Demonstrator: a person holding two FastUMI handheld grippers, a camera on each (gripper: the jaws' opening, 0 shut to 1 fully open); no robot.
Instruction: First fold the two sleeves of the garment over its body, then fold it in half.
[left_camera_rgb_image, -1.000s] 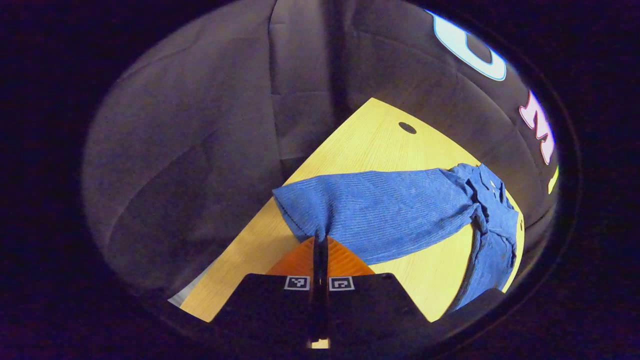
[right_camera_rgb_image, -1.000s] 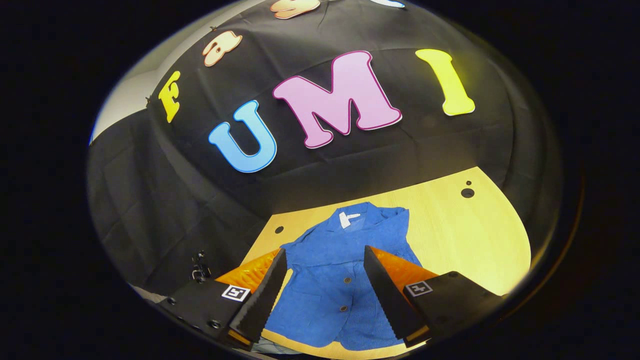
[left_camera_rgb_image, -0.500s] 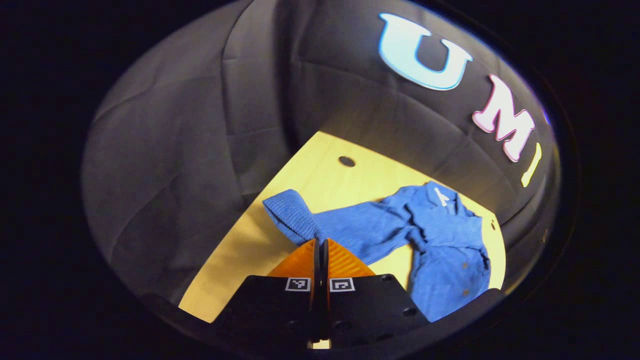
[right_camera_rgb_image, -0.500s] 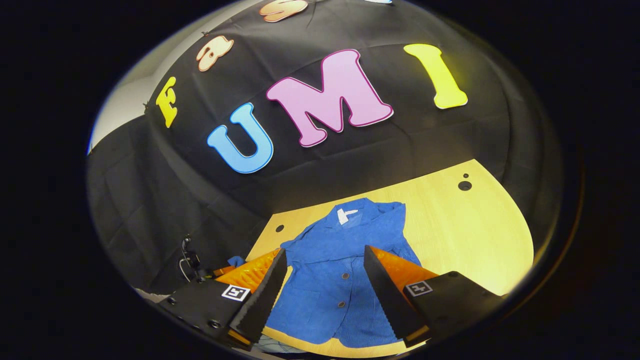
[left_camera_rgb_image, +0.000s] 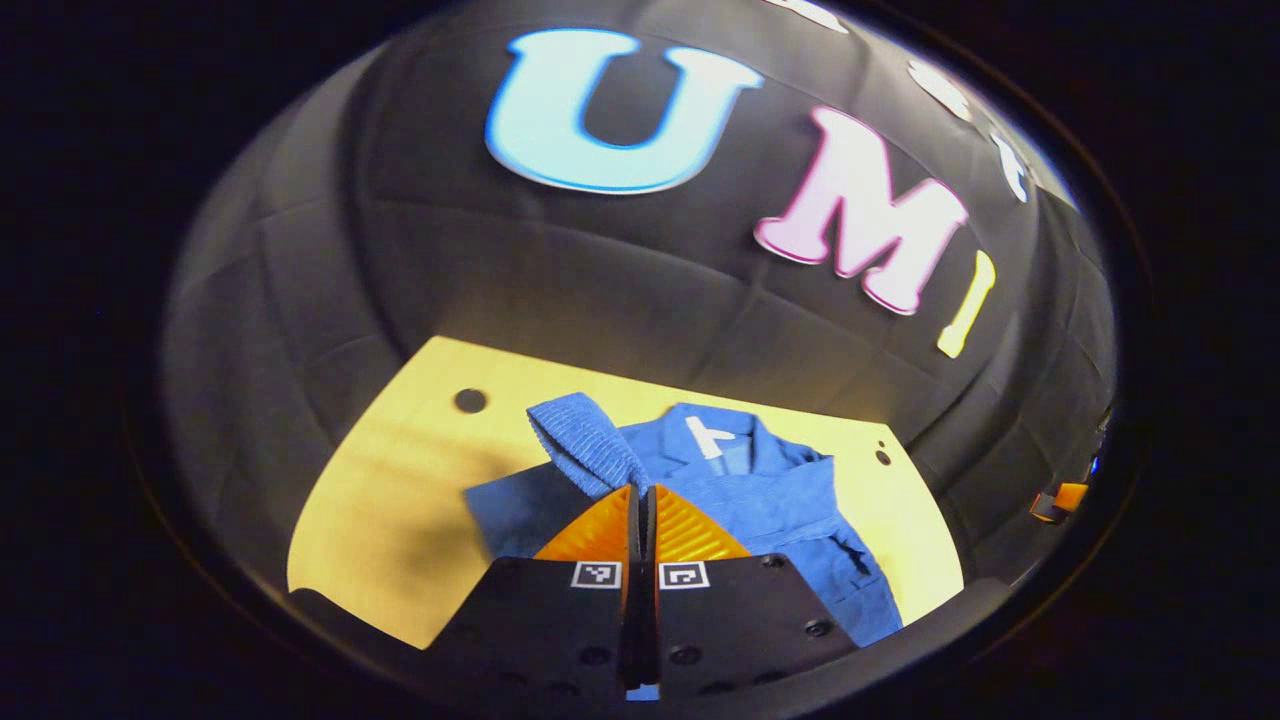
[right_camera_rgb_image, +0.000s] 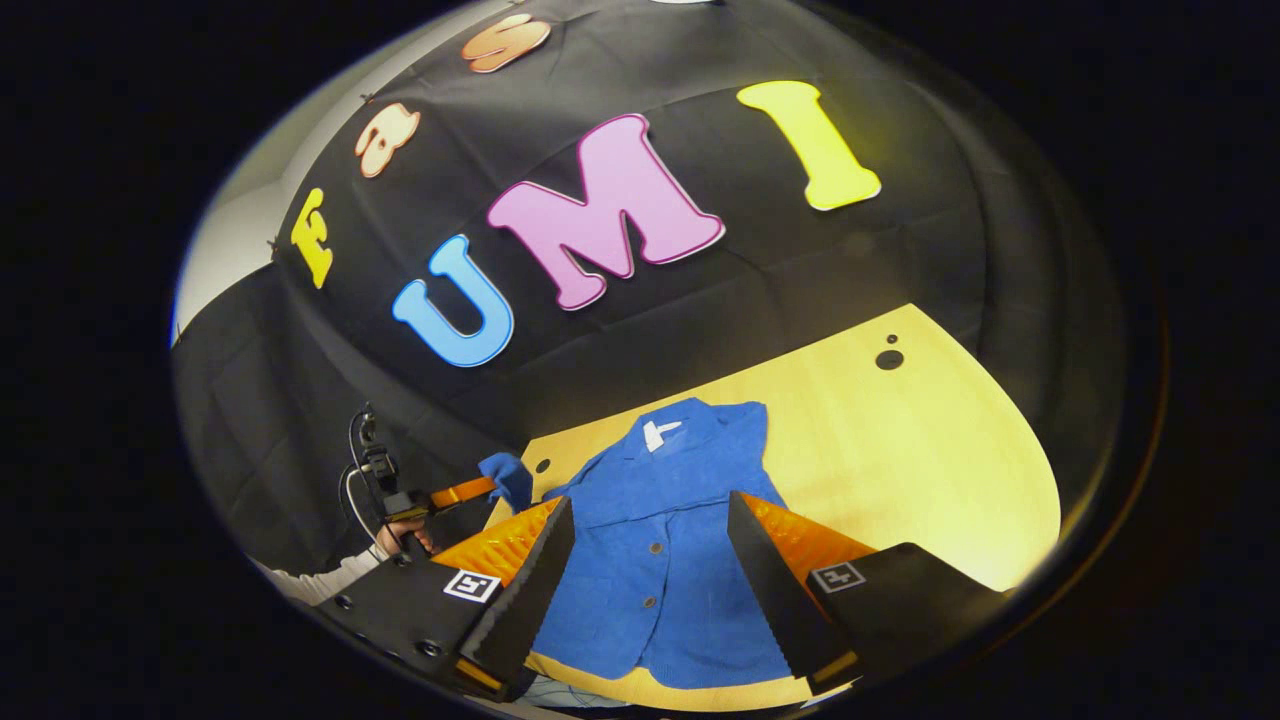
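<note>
A blue button-front jacket (right_camera_rgb_image: 660, 545) lies face up on the light wooden table (right_camera_rgb_image: 900, 470), collar toward the wall. In the left gripper view my left gripper (left_camera_rgb_image: 640, 492) is shut on the cuff of one sleeve (left_camera_rgb_image: 585, 445), which is lifted above the jacket's body (left_camera_rgb_image: 780, 500). The right gripper view shows that same left gripper (right_camera_rgb_image: 490, 487) at the jacket's left side, held by a hand (right_camera_rgb_image: 400, 540), with the blue cuff (right_camera_rgb_image: 512, 478) in it. My right gripper (right_camera_rgb_image: 650, 520) hangs open above the jacket's front, nothing between its fingers (right_camera_rgb_image: 530, 590).
The table has round holes near its far corners (right_camera_rgb_image: 889, 359) (left_camera_rgb_image: 469, 401). Bare wood lies to the right of the jacket in the right gripper view. A white sleeve (right_camera_rgb_image: 320, 578) of the person shows at lower left. Black cloth walls stand behind the table.
My left gripper has lifted the sleeve cuff off the table and swung it in over the jacket's body. The right gripper stays open above the jacket, shifted slightly.
</note>
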